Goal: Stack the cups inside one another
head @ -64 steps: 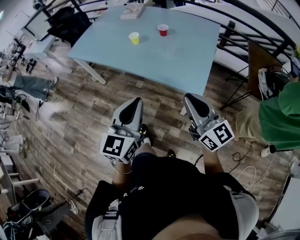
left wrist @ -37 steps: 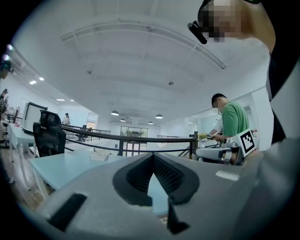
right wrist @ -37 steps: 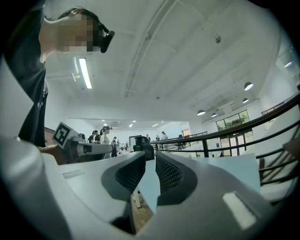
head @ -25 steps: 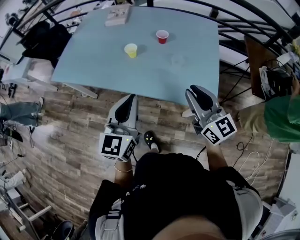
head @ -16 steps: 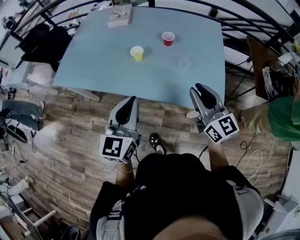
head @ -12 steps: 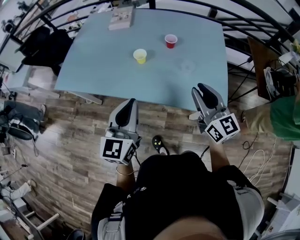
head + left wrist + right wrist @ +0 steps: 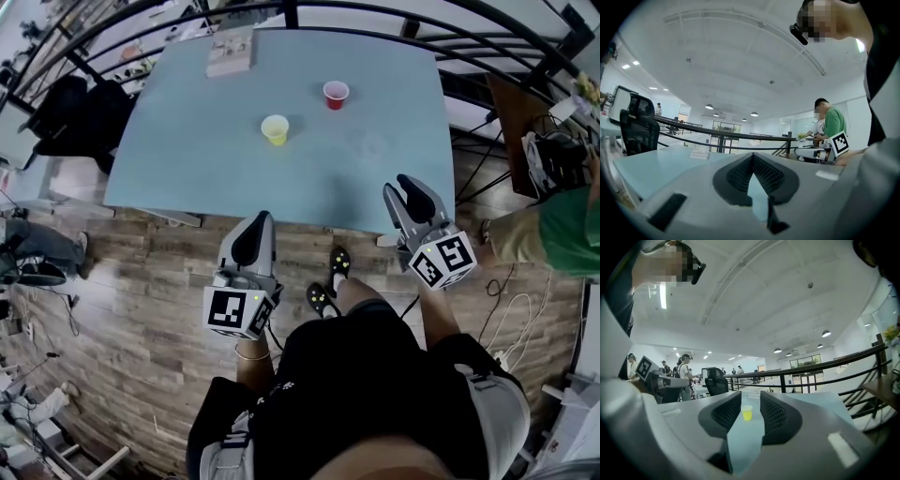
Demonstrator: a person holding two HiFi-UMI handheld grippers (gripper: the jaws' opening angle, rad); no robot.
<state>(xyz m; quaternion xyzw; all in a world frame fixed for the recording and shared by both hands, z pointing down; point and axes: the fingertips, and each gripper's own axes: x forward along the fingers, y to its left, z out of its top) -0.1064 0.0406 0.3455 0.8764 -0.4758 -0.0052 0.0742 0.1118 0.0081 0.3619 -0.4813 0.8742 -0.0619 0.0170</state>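
Note:
A yellow cup (image 7: 275, 128) and a red cup (image 7: 335, 94) stand upright and apart on the pale blue table (image 7: 178, 150). A faint clear cup (image 7: 372, 145) stands to the right of them. Both grippers hover level over the wooden floor at the table's near edge, short of every cup. My left gripper (image 7: 255, 228) is shut with nothing in it; in the left gripper view its fingertips (image 7: 752, 157) meet. The jaws of my right gripper (image 7: 409, 189) are opening and hold nothing. Far off, the yellow cup (image 7: 747, 413) shows through their gap.
A flat box or book (image 7: 231, 52) lies at the table's far left. A black railing (image 7: 469, 94) curves round the table's far and right sides. A person in green (image 7: 562, 234) stands at the right, and a black chair (image 7: 61, 112) at the left.
The person has stepped toward the table, so both grippers now sit at its near edge. The right gripper's jaws have parted a little. The cups have not moved.

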